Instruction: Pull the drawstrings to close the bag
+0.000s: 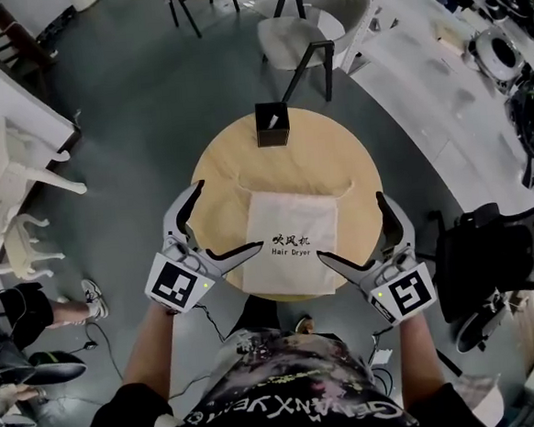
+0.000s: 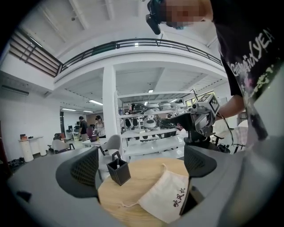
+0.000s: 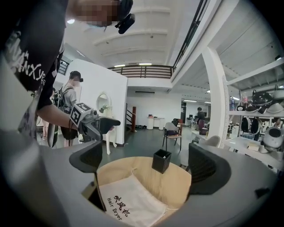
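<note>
Head view: a round wooden worktop [image 1: 216, 170] carries a white cloth bag [image 1: 292, 238] printed "Hair Dryer". The bag lies flat on the near half, and its near edge reaches the worktop's rim. Its mouth faces away from the person. A thin drawstring [image 1: 233, 185] trails out at each upper corner and lies loose on the wood. A black box [image 1: 272, 125] stands upright at the far rim, apart from the bag. The left claw [image 1: 229, 216] and the right claw [image 1: 350, 227] flank the bag, each released with its jaws spread wide. Each inner jaw tip points at a lower corner of the bag; whether it touches the cloth cannot be told. A grey chair [image 1: 312, 29] stands on the floor beyond the worktop.

Left gripper view: the jaws stand wide apart with nothing clamped between them. Through the gap show the worktop, the box [image 2: 118, 172] to the left and the bag [image 2: 166, 199] to the lower right. The bag's near part is hidden behind the right-hand jaw. A cord runs from the bag across the wood.

Right gripper view: these jaws are also wide apart and hold nothing. The bag [image 3: 128, 204] lies low between them, toward the left-hand jaw, with the box [image 3: 161, 160] standing beyond it. One cord curls beside the bag's far corner.
</note>
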`<act>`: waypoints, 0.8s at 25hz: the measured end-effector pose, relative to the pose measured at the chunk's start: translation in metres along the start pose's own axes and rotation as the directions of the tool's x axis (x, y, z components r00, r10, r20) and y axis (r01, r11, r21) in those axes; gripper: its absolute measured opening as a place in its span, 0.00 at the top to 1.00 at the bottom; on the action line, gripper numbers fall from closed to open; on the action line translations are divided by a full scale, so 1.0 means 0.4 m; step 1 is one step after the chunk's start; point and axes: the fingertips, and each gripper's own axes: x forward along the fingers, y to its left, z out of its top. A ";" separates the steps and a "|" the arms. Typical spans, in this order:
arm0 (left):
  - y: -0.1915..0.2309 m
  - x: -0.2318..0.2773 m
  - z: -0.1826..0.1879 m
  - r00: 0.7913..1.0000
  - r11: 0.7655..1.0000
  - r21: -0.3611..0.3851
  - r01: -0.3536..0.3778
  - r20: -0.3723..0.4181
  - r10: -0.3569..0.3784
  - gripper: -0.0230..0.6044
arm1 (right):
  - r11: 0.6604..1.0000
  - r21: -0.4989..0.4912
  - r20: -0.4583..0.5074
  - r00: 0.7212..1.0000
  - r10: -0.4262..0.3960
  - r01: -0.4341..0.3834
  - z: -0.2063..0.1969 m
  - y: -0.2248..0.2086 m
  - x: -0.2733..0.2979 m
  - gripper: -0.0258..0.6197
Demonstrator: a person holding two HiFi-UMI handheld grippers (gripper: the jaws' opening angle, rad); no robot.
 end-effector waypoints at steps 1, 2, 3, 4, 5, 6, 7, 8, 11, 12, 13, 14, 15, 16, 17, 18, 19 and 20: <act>0.016 0.008 -0.010 1.000 1.000 0.000 0.008 -0.004 -0.008 0.03 | 1.000 -0.001 -0.009 1.000 -0.004 0.004 -0.002 -0.007 0.015 0.05; 0.030 0.017 -0.020 1.000 1.000 0.003 0.018 -0.011 -0.018 0.03 | 1.000 -0.003 -0.018 1.000 -0.007 0.007 -0.003 -0.014 0.030 0.05; 0.042 0.025 -0.031 0.999 1.000 0.010 0.028 -0.020 -0.028 0.03 | 1.000 -0.004 -0.024 1.000 -0.010 0.010 -0.004 -0.020 0.044 0.05; 0.052 0.034 -0.043 0.999 0.999 0.020 0.041 -0.032 -0.040 0.03 | 1.000 -0.006 -0.026 1.000 -0.016 0.016 -0.004 -0.027 0.057 0.05; 0.061 0.043 -0.055 0.998 0.998 0.031 0.054 -0.046 -0.053 0.03 | 1.000 -0.009 -0.025 0.999 -0.023 0.023 -0.003 -0.035 0.070 0.05; 0.070 0.051 -0.067 0.996 0.997 0.041 0.068 -0.060 -0.066 0.03 | 1.000 -0.011 -0.029 0.999 -0.028 0.028 -0.005 -0.041 0.081 0.05; 0.078 0.059 -0.079 0.994 0.995 0.049 0.082 -0.071 -0.079 0.03 | 1.000 -0.013 -0.044 0.999 -0.029 0.028 -0.012 -0.045 0.092 0.05; 0.086 0.067 -0.091 0.993 0.994 0.056 0.096 -0.080 -0.092 0.03 | 1.000 -0.014 -0.062 0.998 -0.027 0.026 -0.020 -0.048 0.102 0.05; 0.110 0.087 -0.124 0.986 0.988 0.070 0.136 -0.104 -0.128 0.03 | 0.999 -0.014 -0.098 0.995 -0.034 0.033 -0.030 -0.059 0.133 0.05; 0.118 0.094 -0.131 0.985 0.987 0.066 0.144 -0.107 -0.136 0.03 | 0.999 -0.014 -0.106 0.994 -0.038 0.037 -0.032 -0.064 0.142 0.05; 0.125 0.102 -0.138 0.984 0.987 0.062 0.150 -0.109 -0.143 0.03 | 0.999 -0.014 -0.113 0.993 -0.041 0.040 -0.034 -0.070 0.152 0.05; 0.132 0.109 -0.146 0.982 0.986 0.059 0.156 -0.111 -0.149 0.03 | 0.999 -0.015 -0.119 0.992 -0.045 0.043 -0.036 -0.075 0.160 0.05; 0.137 0.115 -0.154 0.981 0.985 0.058 0.165 -0.115 -0.157 0.03 | 0.999 -0.017 -0.126 0.991 -0.048 0.046 -0.039 -0.080 0.169 0.05; 0.141 0.120 -0.164 0.979 0.983 0.057 0.174 -0.120 -0.166 0.03 | 0.999 -0.019 -0.134 0.990 -0.051 0.049 -0.044 -0.084 0.176 0.05; 0.144 0.124 -0.173 0.977 0.982 0.056 0.183 -0.124 -0.175 0.03 | 0.998 -0.022 -0.143 0.988 -0.054 0.052 -0.049 -0.087 0.183 0.05; 0.147 0.128 -0.181 0.975 0.980 0.054 0.191 -0.125 -0.183 0.03 | 0.998 -0.024 -0.150 0.987 -0.058 0.055 -0.054 -0.090 0.189 0.05; 0.151 0.133 -0.189 0.974 0.979 0.052 0.198 -0.125 -0.190 0.03 | 0.998 -0.026 -0.155 0.986 -0.062 0.059 -0.058 -0.094 0.196 0.05; 0.154 0.138 -0.195 0.973 0.978 0.050 0.203 -0.124 -0.195 0.03 | 0.998 -0.027 -0.158 0.985 -0.066 0.062 -0.061 -0.099 0.203 0.05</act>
